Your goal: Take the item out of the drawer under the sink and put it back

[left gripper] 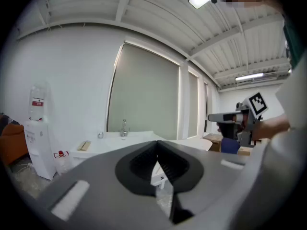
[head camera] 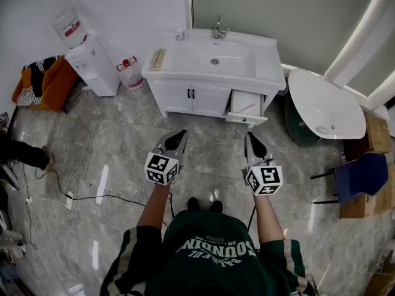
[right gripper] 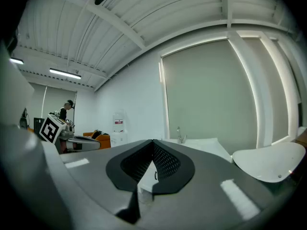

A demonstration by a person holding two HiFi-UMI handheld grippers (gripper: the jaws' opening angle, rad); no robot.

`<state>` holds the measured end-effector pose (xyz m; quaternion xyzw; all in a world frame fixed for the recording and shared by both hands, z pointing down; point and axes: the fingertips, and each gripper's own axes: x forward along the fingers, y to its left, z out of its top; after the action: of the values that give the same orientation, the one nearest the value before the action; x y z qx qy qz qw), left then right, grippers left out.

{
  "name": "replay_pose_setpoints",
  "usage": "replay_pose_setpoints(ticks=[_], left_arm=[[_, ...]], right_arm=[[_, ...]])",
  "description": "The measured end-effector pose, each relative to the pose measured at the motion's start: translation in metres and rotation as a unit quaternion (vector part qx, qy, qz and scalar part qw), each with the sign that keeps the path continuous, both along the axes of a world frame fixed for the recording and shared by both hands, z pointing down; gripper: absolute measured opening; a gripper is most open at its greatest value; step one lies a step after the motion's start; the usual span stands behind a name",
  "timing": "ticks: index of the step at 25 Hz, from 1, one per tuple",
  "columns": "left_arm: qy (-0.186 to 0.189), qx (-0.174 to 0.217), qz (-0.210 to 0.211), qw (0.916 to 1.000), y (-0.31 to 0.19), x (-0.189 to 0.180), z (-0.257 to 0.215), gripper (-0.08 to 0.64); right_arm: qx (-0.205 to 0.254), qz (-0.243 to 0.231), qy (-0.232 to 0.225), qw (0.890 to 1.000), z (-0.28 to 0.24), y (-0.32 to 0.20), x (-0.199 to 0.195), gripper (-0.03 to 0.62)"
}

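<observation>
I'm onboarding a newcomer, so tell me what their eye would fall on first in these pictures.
The white sink cabinet at the head view's top centre stands out, with one drawer pulled open at its lower right. In front of it the person holds the left gripper and right gripper side by side, jaws together and empty. A white water dispenser stands to the cabinet's left.

White drawer (head camera: 247,105) under the sink (head camera: 213,59) stands pulled open, well ahead of the right gripper (head camera: 250,138); its contents are unclear.

Grey marble floor (head camera: 123,137), white wall (head camera: 129,11), bathtub (head camera: 322,103)
</observation>
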<state>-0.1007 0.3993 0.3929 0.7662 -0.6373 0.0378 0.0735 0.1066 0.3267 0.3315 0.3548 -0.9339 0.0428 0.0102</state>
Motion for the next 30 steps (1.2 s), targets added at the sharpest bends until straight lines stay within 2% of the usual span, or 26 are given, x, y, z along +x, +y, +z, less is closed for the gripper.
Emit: replay_pose_setpoints(ticks=[9,20,30], left_arm=[[-0.002,-0.001,0.005,1.0,0.003,-0.009,0.002,0.051],[0.005,-0.005,0.015,0.9999,-0.001,-0.024,0.01,0.051],[0.017,-0.013,0.043,0.9988,-0.006,-0.048,0.023,0.051]], right_arm=[[0.005,-0.005,0.005,1.0,0.001,0.007,-0.011,0.002],[-0.011,-0.005,0.005,1.0,0.009,0.005,-0.03,0.002],[-0.017,0.009,0.016,1.0,0.017,0.006,-0.061,0.002]])
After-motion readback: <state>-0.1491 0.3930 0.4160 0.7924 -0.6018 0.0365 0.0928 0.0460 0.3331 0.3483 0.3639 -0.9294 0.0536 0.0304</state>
